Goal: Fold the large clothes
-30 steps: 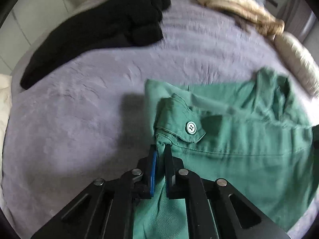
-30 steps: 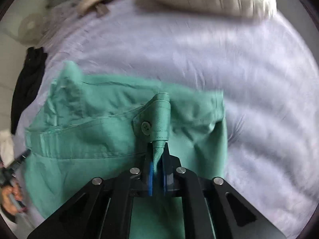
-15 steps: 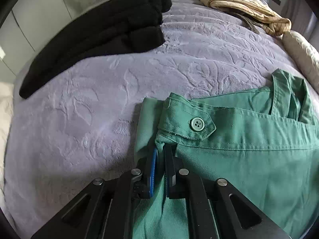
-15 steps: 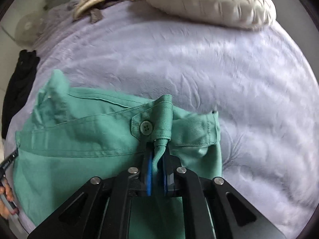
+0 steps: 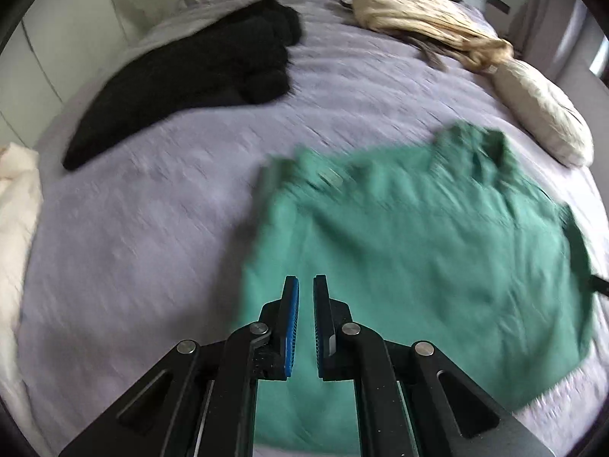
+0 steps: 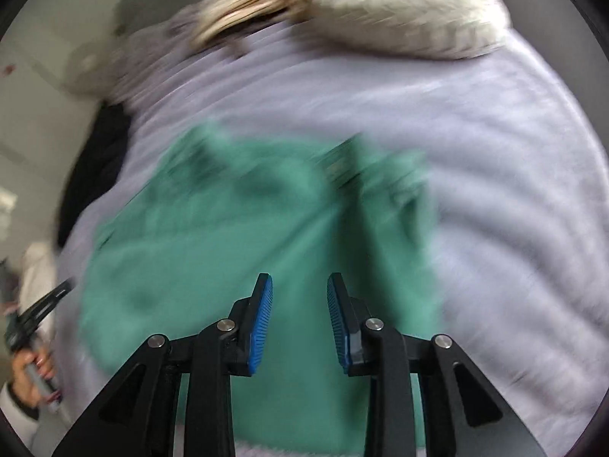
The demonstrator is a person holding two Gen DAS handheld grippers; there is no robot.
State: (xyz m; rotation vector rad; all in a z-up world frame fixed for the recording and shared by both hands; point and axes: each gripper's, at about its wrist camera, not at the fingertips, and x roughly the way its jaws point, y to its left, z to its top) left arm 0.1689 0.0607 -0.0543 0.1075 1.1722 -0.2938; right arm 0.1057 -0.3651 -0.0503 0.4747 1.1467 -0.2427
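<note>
Where both part-open hand-held grippers hover: green garment flat below, ungripped.

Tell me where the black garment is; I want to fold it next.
In the left wrist view the black garment lies on the lavender bedspread at upper left, apart from the green shirt and left of the beige clothes.

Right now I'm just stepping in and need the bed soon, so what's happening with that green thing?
A person with a two-finger gripper in each hand is folding a green cotton garment on the lilac quilted bedspread. It lies flat and folded over. The left gripper and right gripper both hang above it, jaws apart, gripping nothing. A black knitted garment waits further back.
</note>
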